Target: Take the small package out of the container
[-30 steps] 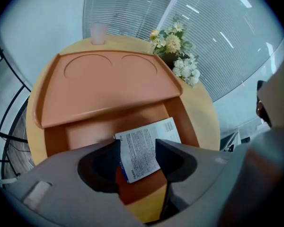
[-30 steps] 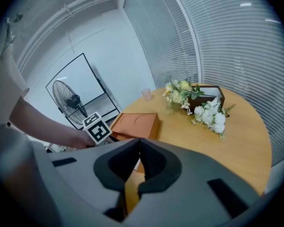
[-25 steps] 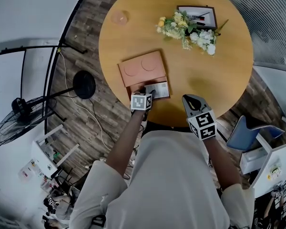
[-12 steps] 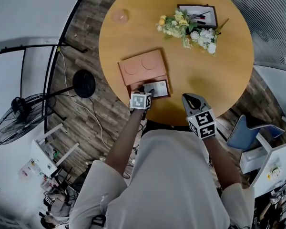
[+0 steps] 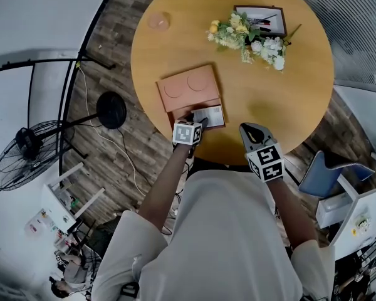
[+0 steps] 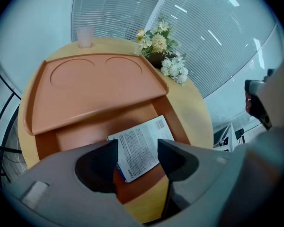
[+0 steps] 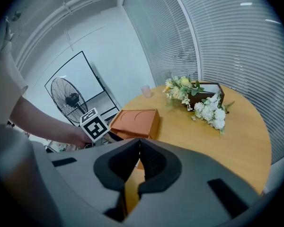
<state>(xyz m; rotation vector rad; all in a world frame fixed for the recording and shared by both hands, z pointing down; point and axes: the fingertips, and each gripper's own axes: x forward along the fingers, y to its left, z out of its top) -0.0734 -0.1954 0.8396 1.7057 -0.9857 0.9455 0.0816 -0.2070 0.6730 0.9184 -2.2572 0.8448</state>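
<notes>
Now | left gripper [image 6: 137, 151]: your jaws have just been opening — wide, straddling the small package [image 6: 143, 137], not pinching | package: flat inside the container [image 6: 92, 96] | right gripper [image 7: 138, 150]: closed, empty | grasp yet to come

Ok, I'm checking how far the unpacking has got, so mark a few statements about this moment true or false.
1. The small package lies inside the orange container. True.
2. The left gripper is clamped on the package. False: its fingers stand apart, having just been opening; the package shows between them, not pressed.
3. The right gripper has its fingers together, holding nothing. True.
4. The flowers lie inside the container. False: they lie on the table, well beyond it.
</notes>
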